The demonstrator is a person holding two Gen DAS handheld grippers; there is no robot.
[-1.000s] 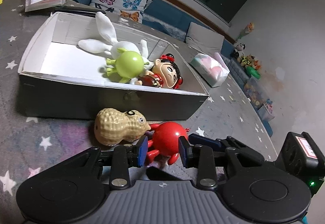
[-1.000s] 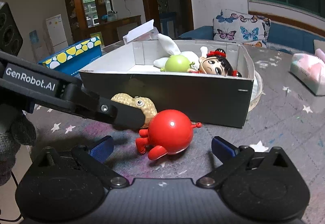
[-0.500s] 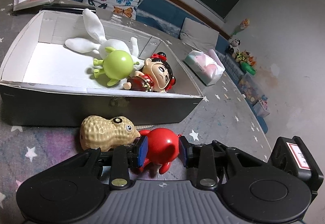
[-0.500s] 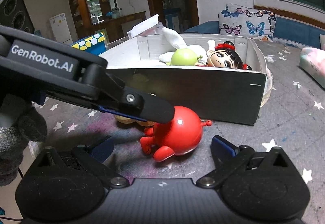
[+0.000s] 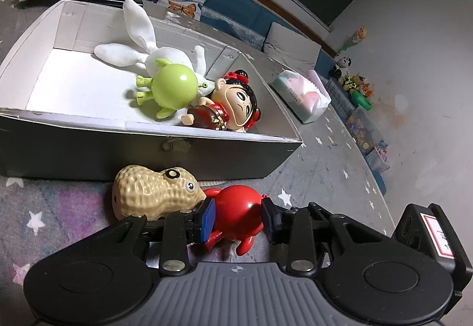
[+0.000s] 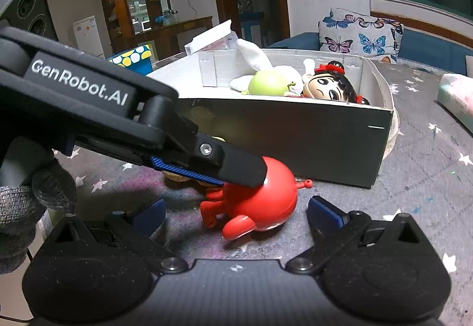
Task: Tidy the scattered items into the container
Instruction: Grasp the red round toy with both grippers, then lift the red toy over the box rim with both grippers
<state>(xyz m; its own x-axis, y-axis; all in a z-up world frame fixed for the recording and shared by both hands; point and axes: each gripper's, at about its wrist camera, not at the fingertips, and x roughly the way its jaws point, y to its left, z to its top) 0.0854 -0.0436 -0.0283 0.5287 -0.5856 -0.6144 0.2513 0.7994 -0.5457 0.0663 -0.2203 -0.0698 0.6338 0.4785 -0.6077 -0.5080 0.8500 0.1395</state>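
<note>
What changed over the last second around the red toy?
The left gripper has moved in around the red toy, its jaws opening, one on either side. The right gripper stayed open. Peanut toy and box unchanged.

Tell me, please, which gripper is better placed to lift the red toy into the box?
Left: the left gripper already straddles the red toy, its jaws opening around it; the right gripper hangs open, short of it.
</note>
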